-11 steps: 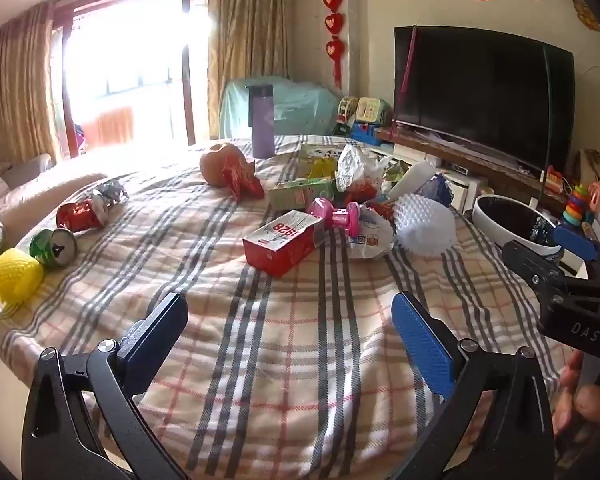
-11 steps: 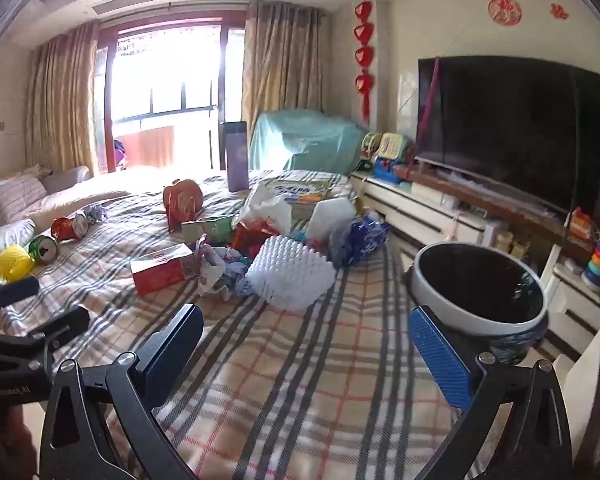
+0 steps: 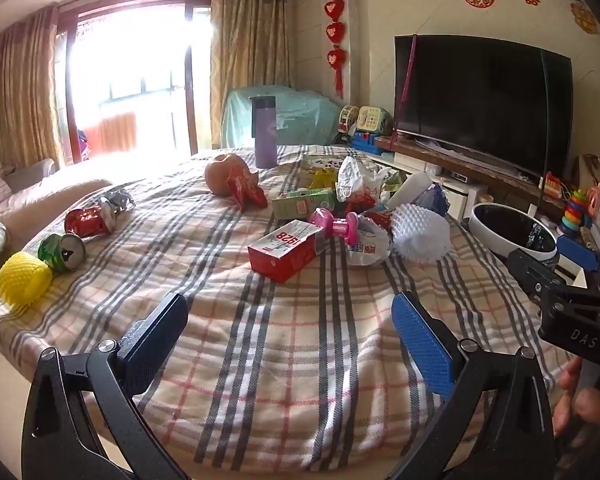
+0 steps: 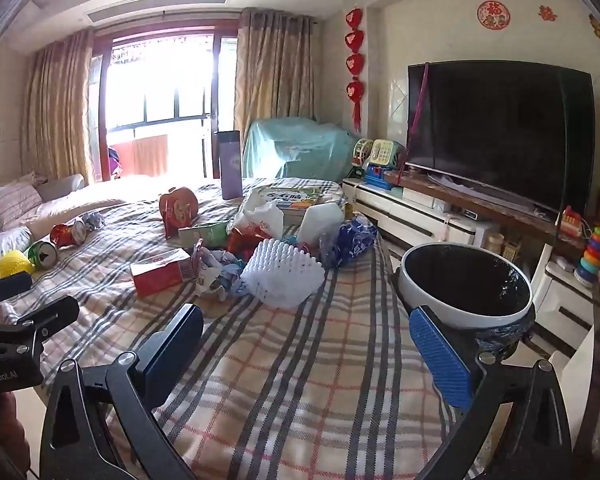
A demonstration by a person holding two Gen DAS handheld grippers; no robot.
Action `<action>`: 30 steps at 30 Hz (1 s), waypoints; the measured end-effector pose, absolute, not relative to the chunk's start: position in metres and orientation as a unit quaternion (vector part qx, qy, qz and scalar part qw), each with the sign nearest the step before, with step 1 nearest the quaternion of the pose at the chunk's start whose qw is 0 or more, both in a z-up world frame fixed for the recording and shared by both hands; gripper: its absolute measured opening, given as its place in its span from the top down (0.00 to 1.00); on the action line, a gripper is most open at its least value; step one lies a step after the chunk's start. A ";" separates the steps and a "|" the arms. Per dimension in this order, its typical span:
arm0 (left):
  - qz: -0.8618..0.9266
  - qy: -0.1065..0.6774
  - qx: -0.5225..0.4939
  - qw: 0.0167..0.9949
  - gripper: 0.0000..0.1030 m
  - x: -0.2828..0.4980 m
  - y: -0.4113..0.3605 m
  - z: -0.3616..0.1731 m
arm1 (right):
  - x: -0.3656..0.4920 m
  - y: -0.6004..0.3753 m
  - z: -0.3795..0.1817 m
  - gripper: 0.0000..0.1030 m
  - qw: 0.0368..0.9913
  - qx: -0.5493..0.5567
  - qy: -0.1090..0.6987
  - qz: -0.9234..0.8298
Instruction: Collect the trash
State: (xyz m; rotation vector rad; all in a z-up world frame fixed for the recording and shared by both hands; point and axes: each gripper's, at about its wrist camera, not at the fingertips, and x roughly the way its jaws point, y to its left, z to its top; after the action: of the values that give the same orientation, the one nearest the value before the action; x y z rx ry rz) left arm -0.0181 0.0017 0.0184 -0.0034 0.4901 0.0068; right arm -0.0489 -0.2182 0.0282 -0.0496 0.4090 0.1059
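While level above the plaid blanket (image 3: 284, 360), both grippers (image 3: 288, 340) (image 4: 306, 352) wide-jawed, empty.

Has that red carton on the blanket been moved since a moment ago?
No. The red carton lies in the same spot beside the pink dumbbell toy, on the same dark stripes of the plaid blanket.

Both grippers have drifted slightly. The left gripper (image 3: 288, 340) sits a touch lower. The right gripper (image 4: 306, 350) edged toward the bin (image 4: 466, 318).
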 end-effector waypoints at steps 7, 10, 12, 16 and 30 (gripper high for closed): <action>0.004 0.240 0.001 0.971 0.00 -0.020 0.003 0.016 | -0.050 -0.222 0.029 0.00 0.976 0.004 0.206 0.075; 0.002 0.237 0.000 0.971 0.00 -0.021 0.002 0.017 | -0.051 -0.224 0.029 0.00 0.975 0.011 0.210 0.071; 0.001 0.236 0.001 0.972 0.00 -0.023 0.001 0.017 | -0.052 -0.225 0.029 0.00 0.975 0.016 0.210 0.070; 0.002 0.236 0.005 0.972 0.00 -0.023 -0.001 0.016 | -0.052 -0.227 0.028 0.00 0.975 0.021 0.211 0.072; 0.004 0.238 0.002 0.971 0.00 -0.022 0.000 0.014 | -0.051 -0.228 0.028 0.00 0.973 0.024 0.216 0.075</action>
State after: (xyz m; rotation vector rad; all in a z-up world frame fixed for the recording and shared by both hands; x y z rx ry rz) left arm -0.0217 0.0001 0.0136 0.0046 0.4807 0.0088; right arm -0.0505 -0.2283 0.0276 0.0486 0.4355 0.1509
